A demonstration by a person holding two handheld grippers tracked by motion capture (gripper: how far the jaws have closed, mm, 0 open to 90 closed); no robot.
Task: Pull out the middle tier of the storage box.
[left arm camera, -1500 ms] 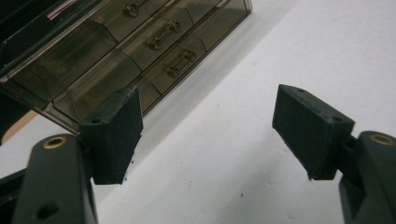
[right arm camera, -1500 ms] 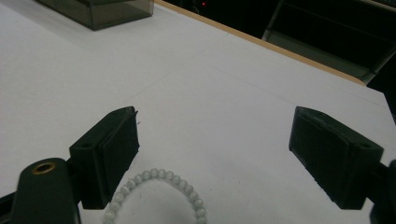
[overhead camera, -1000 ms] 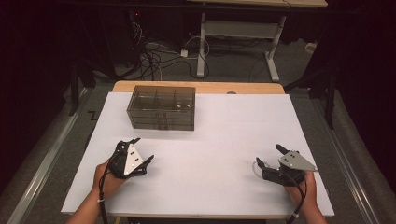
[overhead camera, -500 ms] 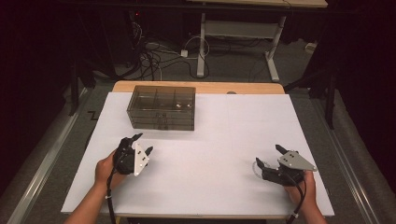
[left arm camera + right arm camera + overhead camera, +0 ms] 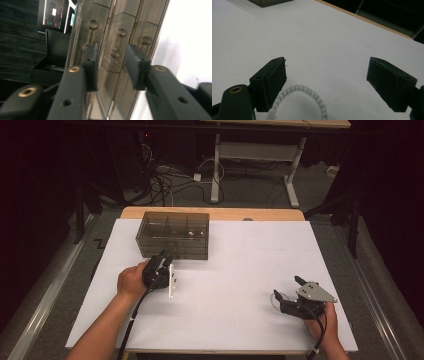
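high view first: your white table [image 5: 235, 270] carries everything, and the biggest thing on it is the smoky clear drawer box [image 5: 173, 234] near the far left edge, long side facing you. your left gripper [image 5: 161, 261] sits right at the box's front wall, rolled onto its side. from the left gripper view, the box front [image 5: 117, 50] stands just ahead of the pads, with three small knobbed drawer handles in a row; the middle handle [image 5: 118, 43] lies in the gap between your jaws. those jaws have just been closing, yet the pads are still parted and press on nothing. your right gripper [image 5: 286, 295] rests well apart, near the table's right front corner, its jaws spread wide. smallest, a pale bead bracelet [image 5: 298, 100] lies on the table between those open jaws in the right gripper view, close to one pad [image 5: 275, 75], ungripped.
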